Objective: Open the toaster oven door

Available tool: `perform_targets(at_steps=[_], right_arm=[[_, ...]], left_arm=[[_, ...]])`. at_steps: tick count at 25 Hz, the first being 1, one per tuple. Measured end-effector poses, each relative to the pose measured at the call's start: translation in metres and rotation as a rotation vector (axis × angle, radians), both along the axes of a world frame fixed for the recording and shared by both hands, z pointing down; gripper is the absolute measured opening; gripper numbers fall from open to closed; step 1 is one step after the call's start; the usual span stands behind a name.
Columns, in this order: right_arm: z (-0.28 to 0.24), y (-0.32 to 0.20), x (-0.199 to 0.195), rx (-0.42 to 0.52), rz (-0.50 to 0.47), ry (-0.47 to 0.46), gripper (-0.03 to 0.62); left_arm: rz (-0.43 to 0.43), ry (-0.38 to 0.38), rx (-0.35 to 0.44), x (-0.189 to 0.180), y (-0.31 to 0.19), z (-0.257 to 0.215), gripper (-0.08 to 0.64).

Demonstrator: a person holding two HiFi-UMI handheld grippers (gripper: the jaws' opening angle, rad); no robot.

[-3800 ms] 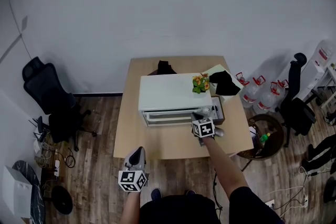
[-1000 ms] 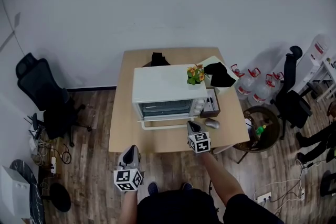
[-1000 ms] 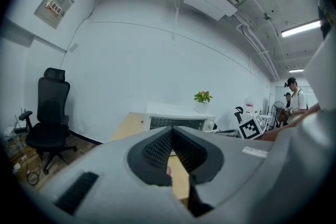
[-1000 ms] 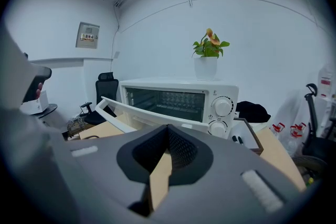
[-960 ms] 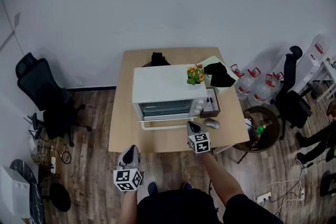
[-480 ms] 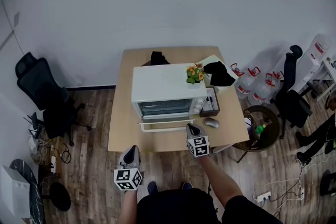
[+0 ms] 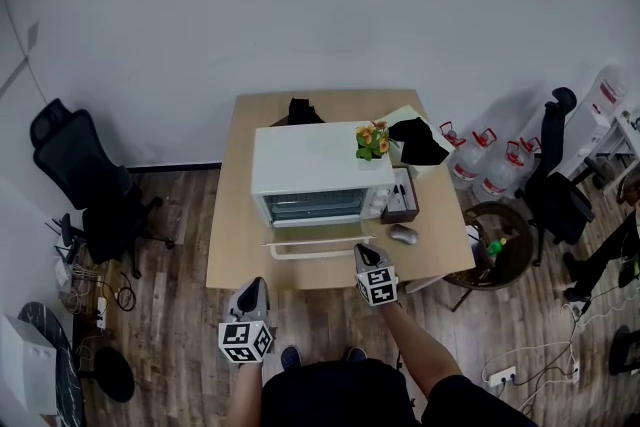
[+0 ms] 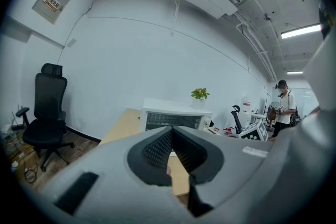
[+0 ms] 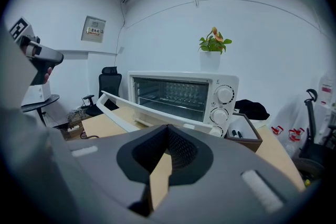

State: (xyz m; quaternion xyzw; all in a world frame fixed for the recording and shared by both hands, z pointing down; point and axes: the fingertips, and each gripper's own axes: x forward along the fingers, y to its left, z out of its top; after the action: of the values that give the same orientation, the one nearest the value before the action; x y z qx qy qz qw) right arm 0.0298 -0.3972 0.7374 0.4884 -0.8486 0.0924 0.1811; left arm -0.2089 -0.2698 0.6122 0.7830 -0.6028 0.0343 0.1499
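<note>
A white toaster oven [image 7: 318,171] stands on the wooden table [image 7: 232,245]. Its glass door [image 7: 317,240] hangs open, folded down toward me, with the white handle bar [image 7: 318,252] at its front edge. The right gripper view shows the oven [image 9: 185,94] with its rack bare and the door [image 9: 134,111] lowered to the left. My right gripper [image 7: 366,257] is shut and empty, just right of the handle's end, apart from it. My left gripper [image 7: 252,298] is shut and empty, held below the table's front edge. The left gripper view shows the oven [image 8: 176,119] far ahead.
A potted plant [image 7: 375,141] sits on the oven's right end. Beside the oven lie a black cloth [image 7: 420,143], a brown box with pens [image 7: 402,197] and a grey mouse [image 7: 403,234]. An office chair [image 7: 85,185] stands left, water bottles [image 7: 490,170] right. A person [image 8: 283,107] stands far right.
The oven door has swung from nearly shut down to open. My right gripper has drawn back from the oven front toward me. The left gripper has barely moved.
</note>
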Motion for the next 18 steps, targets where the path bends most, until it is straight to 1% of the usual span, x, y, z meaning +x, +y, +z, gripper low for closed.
perform_targets(at_steps=[5,13,18], right_arm=[[0.008,0.006,-0.003,-0.006,0.01,0.003,0.006],[0.018,0.013,-0.004,-0.021,-0.001,0.013,0.006],[0.034,0.022,-0.003,-0.062,-0.003,0.014,0.006]], left_arm=[[0.002,-0.011,0.007,0.0,0.002,-0.002,-0.005],[0.013,-0.015,0.009,0.0,0.003,-0.003,-0.005],[0.018,-0.018,0.004,0.004,0.004,-0.001,-0.005]])
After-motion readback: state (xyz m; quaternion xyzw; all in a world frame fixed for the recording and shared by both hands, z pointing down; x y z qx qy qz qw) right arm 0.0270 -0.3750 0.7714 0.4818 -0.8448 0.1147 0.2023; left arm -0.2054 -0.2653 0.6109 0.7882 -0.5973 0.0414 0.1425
